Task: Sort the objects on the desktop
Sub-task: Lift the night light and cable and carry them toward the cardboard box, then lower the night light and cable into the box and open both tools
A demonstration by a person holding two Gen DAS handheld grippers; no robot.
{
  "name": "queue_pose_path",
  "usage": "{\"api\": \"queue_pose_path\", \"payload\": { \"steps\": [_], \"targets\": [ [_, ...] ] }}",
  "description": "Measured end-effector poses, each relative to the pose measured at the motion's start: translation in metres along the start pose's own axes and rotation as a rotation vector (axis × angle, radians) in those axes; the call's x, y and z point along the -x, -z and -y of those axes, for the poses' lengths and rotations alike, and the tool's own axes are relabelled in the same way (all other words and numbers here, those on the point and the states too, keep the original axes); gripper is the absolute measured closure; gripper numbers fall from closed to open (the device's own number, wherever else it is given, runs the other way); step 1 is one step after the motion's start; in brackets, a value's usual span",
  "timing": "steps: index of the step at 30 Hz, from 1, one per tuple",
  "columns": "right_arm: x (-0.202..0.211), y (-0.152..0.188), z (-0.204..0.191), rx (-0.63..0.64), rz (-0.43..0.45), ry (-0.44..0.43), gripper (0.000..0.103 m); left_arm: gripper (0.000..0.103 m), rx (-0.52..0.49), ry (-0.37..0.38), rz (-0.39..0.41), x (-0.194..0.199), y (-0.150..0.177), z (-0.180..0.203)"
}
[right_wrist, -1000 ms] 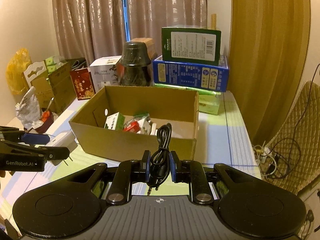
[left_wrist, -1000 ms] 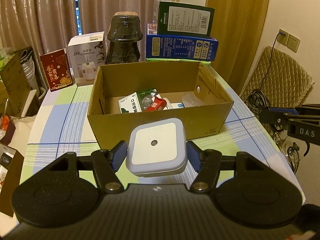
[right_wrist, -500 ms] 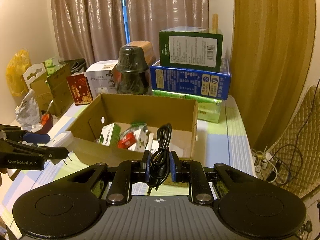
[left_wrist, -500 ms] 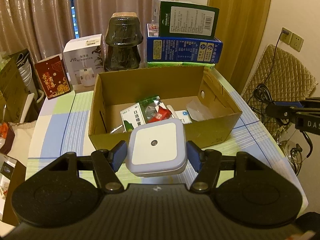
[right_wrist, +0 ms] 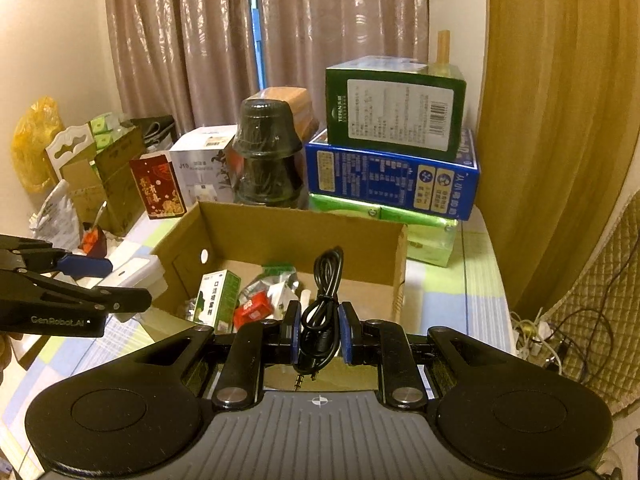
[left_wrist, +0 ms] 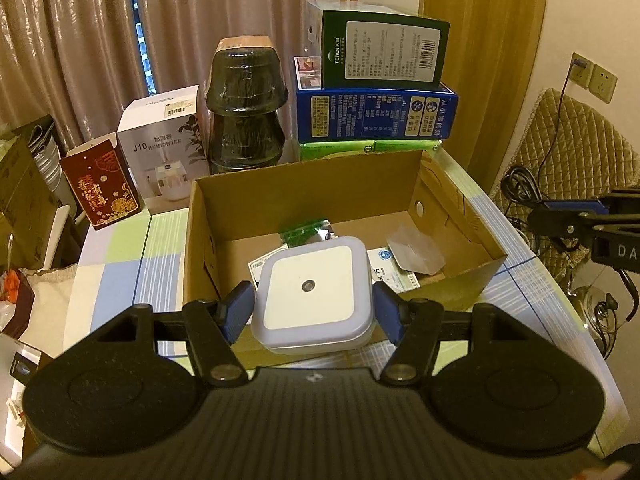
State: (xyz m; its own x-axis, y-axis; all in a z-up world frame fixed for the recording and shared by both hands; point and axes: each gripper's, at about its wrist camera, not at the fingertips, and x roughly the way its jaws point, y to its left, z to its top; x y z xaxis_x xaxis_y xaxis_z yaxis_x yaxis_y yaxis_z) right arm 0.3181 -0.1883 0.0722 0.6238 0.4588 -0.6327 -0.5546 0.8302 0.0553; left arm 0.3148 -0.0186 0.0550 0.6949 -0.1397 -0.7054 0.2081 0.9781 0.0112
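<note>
The open cardboard box (left_wrist: 460,236) lies directly ahead of and below both grippers, its long axis running crosswise. The left gripper (left_wrist: 314,312), clamped on a square white night-light (left_wrist: 312,294), hangs over the near wall. The right gripper (right_wrist: 319,334), pinching a coiled black audio cable (right_wrist: 326,280), looks equally near.

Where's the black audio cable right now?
In the right wrist view, the black audio cable is pinched in the right hand-held gripper, held over the near wall of the cardboard box.
</note>
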Motion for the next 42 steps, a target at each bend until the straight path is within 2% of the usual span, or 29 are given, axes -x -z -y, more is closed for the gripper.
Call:
{"api": "queue_pose_path", "payload": {
  "steps": [42],
  "targets": [
    [-0.069,-0.029,0.0,0.037,-0.077,-0.018,0.087,0.043,0.013,0.003,-0.071,-0.067,-0.03,-0.031]
  ]
}}
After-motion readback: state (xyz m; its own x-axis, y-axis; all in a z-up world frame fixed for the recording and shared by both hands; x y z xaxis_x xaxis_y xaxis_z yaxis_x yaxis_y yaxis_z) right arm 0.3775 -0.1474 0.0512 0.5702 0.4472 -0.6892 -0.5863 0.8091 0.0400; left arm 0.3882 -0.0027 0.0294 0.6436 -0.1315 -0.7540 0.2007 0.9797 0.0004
